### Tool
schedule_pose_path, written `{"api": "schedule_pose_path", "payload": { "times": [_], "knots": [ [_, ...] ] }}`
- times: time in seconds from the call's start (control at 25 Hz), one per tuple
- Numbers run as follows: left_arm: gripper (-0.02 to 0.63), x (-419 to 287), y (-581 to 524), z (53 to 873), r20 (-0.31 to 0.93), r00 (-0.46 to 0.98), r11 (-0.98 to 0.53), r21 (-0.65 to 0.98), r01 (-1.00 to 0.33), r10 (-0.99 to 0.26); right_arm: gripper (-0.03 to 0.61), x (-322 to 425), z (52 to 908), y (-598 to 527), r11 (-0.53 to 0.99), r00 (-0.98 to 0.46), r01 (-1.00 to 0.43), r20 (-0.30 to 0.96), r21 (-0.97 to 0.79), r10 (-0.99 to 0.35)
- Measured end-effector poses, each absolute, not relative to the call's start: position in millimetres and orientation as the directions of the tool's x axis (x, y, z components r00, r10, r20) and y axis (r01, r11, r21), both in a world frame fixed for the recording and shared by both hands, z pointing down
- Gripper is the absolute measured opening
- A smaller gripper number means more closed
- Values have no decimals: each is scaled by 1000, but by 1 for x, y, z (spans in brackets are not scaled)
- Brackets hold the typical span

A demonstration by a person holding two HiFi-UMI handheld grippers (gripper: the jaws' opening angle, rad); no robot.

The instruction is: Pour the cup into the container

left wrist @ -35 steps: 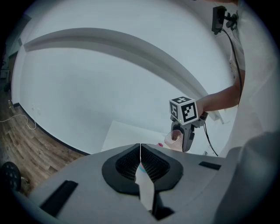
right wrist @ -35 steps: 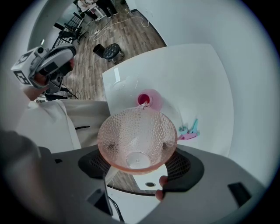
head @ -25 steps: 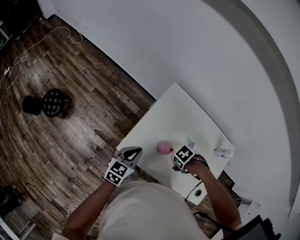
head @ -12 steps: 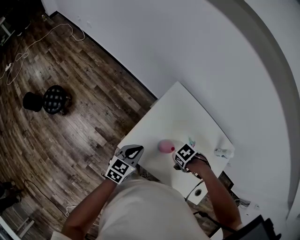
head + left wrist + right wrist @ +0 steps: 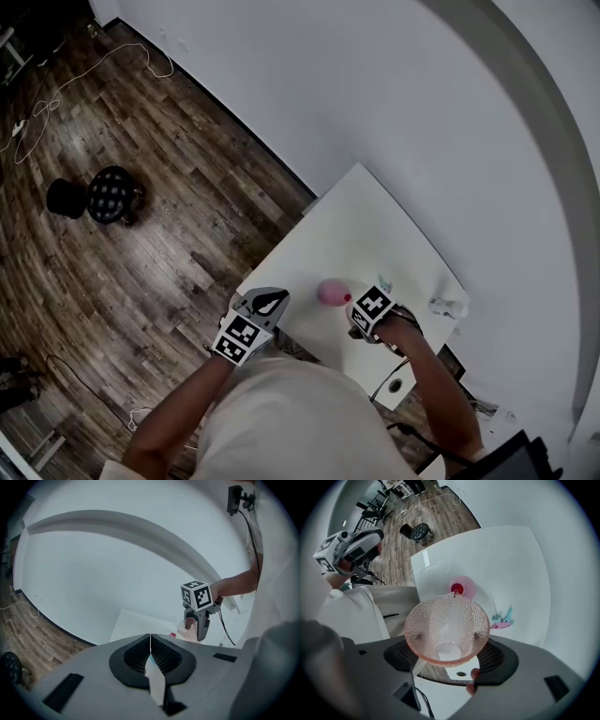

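Two grippers sit at the near edge of the white table [image 5: 361,220]. The right gripper [image 5: 361,317] is clamped on the dimpled pink cup [image 5: 446,627], which it holds raised just beside the pink container [image 5: 330,292]. The container stands close to that near edge. The left gripper [image 5: 266,304], jaws pressed together on nothing, hovers by the table's near left corner, beside the wood floor [image 5: 141,272]. Open tabletop stretches beyond the container toward the wall. A small teal-and-pink item [image 5: 505,617] lies to the container's right.

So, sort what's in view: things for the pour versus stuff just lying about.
Job: pink cup held in the right gripper; pink container on the white table.
Lying about: small teal and pink pieces; crumpled clear thing at the table's edge; stool on the floor.
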State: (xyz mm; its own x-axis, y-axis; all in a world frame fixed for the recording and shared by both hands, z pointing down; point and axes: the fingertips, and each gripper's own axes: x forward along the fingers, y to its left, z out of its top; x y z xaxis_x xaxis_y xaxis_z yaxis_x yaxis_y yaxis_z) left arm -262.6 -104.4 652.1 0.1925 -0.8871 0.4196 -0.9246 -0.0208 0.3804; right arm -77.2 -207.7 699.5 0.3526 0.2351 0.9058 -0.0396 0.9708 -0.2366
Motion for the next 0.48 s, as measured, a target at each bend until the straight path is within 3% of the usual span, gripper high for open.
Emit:
{"api": "schedule_pose_path", "payload": {
  "times": [0.48],
  "knots": [
    [12, -265, -104, 654, 418, 191, -19, 382, -924, -888, 360, -76, 699, -208, 970, 374, -39, 897, -238, 235]
  ]
}}
